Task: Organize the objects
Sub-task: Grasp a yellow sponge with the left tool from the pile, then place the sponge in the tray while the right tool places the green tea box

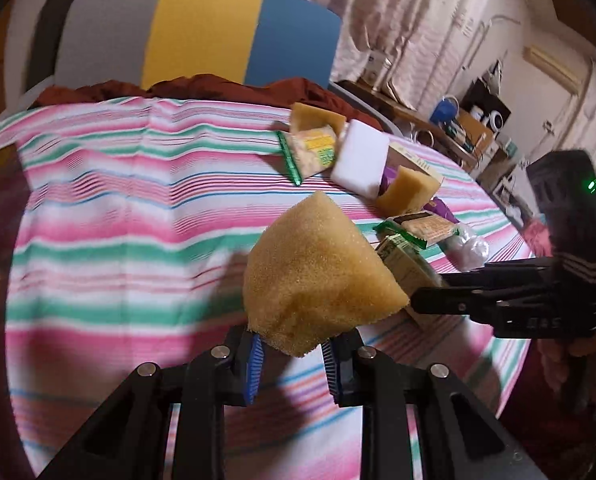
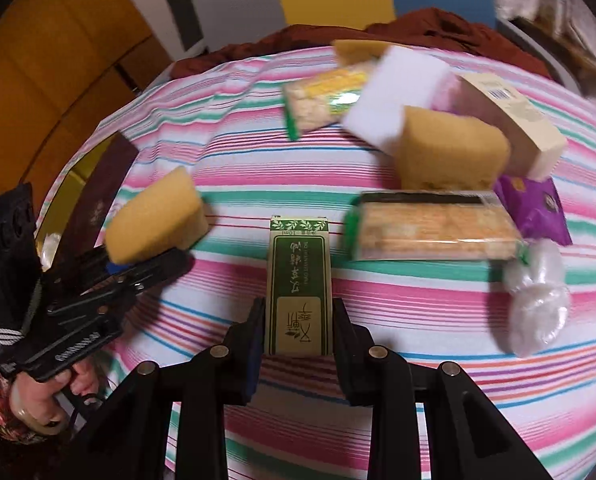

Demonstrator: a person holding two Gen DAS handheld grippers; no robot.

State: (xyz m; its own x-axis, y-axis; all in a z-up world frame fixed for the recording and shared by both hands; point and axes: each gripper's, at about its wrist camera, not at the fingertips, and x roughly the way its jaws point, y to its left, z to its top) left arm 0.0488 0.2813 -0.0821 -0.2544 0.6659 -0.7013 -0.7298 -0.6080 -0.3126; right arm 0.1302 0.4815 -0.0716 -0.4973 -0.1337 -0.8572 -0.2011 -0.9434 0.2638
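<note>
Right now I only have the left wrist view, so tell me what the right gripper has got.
Observer: The right gripper is shut on a slim green box, which lies lengthwise between its fingers.
Operator: Check behind my sponge too.
Observer: Past the left gripper and its sponge, a dark brown flat object sits at the edge of the striped cloth, outside your frame.

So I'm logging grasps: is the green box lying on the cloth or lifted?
Cannot tell: the right gripper is shut on the green box, but its underside is hidden.
</note>
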